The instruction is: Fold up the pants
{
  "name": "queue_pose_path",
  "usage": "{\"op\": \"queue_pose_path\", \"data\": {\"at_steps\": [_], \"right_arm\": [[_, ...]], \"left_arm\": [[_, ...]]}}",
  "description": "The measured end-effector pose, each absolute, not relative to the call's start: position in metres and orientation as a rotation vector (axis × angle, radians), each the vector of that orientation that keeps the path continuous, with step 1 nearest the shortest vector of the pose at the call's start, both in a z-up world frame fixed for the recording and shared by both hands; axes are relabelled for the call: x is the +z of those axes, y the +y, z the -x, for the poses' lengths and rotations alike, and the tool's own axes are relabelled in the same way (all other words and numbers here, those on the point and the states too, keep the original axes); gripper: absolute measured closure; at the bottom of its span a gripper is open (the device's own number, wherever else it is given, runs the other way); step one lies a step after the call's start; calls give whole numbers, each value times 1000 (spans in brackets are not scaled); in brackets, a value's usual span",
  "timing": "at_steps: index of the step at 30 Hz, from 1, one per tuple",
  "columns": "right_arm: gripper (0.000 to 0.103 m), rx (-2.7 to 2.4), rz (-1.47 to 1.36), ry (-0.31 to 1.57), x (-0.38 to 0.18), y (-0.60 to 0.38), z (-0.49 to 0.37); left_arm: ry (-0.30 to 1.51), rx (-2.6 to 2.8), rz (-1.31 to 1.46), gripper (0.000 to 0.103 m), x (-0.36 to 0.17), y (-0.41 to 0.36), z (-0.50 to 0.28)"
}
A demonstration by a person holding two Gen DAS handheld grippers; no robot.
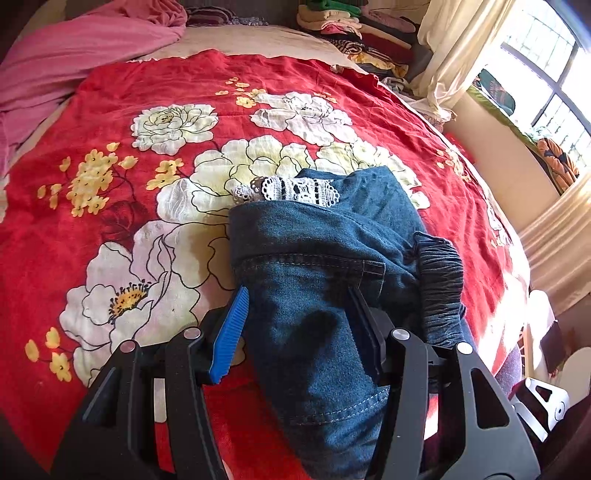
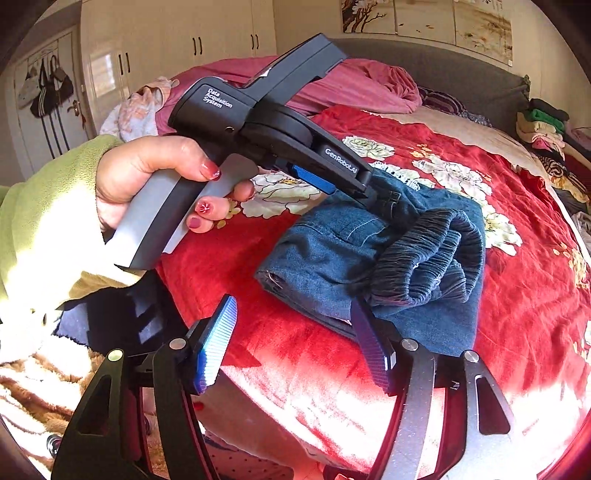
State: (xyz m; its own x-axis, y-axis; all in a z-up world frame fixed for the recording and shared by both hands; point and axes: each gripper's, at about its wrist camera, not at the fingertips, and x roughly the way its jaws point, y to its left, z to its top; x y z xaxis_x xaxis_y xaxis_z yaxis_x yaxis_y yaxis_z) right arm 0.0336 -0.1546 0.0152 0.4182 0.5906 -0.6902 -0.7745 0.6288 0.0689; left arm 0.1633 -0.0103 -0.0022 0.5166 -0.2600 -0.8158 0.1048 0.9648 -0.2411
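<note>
— Biggest first?

— Bed (image 1: 332, 40), filling both views, spread with a red floral blanket (image 1: 155, 92). Pink bedding (image 1: 74, 55) heaped toward the headboard; stacked folded clothes (image 1: 343, 22) along the far side, by the curtain (image 1: 450, 55) and window (image 1: 554, 66).

— And the pants?

— Folded into a compact denim bundle (image 2: 332, 251), lying on the blanket close to the near edge of the bed. Gathered dark elastic waistband (image 2: 424, 258) piled on top at the right side. White lace trim (image 1: 295, 189) peeking out at the far end, seen from the left wrist view.

— Left gripper?

— Left gripper (image 1: 299, 325) spread wide, straddling the bundle, denim bulging up between the two pads. Blue ribbed pad (image 1: 231, 332) just beside the left flank of the fabric; the other pad against the right flank, under the waistband. Not pinching. From the right wrist view, same tool seen from the side, angled down with its tip on the top of the bundle, gripped by a left hand (image 2: 155, 181) with painted nails and a light green sleeve (image 2: 44, 221).

— Right gripper?

— Right gripper (image 2: 295, 336) also spread wide, holding nothing. Right-side finger touching or nearly touching the near edge of the denim, below the waistband; hard to tell which. Left-side blue pad (image 2: 218, 343) well clear of the cloth, over red blanket.
</note>
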Motion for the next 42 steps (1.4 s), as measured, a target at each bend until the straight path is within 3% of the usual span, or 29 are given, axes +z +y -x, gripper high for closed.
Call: {"op": "queue_pose_path", "data": {"at_steps": [23, 24, 28, 34, 42], "right_arm": [[37, 602, 106, 755, 20, -220, -68], [37, 593, 100, 759, 20, -223, -70], [37, 562, 87, 762, 18, -233, -72], [37, 546, 53, 769, 17, -241, -75], [37, 578, 26, 756, 37, -230, -103]], "left_arm": [[954, -203, 207, 52, 10, 5, -90], [951, -207, 193, 52, 9, 1, -86], [949, -230, 158, 75, 6, -14, -71], [1027, -258, 92, 84, -24, -39, -66], [1015, -264, 57, 84, -30, -43, -59]]}}
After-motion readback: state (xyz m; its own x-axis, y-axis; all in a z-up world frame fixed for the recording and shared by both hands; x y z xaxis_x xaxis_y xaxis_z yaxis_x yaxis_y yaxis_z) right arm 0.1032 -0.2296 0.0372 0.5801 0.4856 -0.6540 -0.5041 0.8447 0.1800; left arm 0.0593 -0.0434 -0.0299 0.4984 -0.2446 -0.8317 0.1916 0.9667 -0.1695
